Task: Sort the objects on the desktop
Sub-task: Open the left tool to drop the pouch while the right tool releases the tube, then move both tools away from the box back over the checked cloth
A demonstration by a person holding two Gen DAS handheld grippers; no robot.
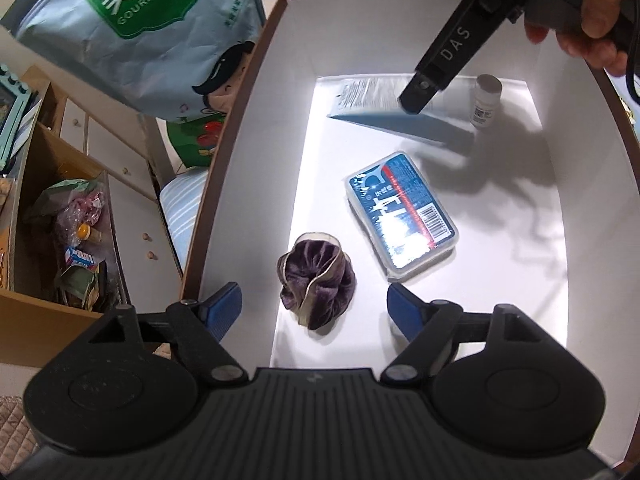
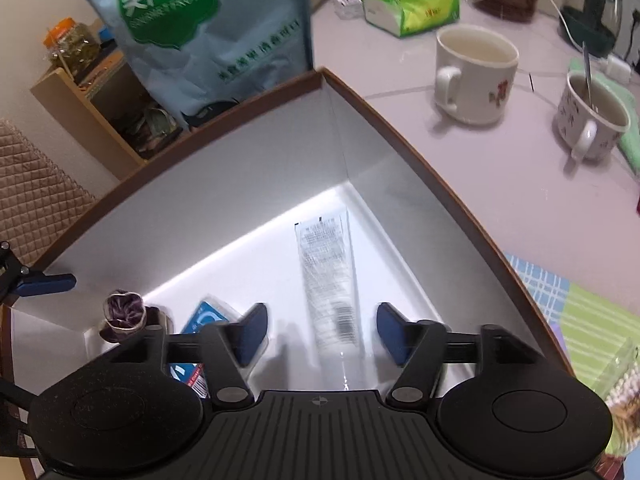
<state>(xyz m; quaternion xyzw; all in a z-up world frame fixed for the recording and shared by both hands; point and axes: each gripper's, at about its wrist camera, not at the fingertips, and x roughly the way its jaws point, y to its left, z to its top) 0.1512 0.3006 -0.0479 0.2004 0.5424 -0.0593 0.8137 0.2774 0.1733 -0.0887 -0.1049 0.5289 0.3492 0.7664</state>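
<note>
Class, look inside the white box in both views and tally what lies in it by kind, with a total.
Tube: 1
Small white bottle: 1
Blue-labelled clear plastic case: 1
Purple velvet scrunchie: 1
Total: 4 things in the box.

Left gripper (image 1: 314,310) jaws wide apart; right gripper (image 2: 322,330) jaws likewise, both empty.
</note>
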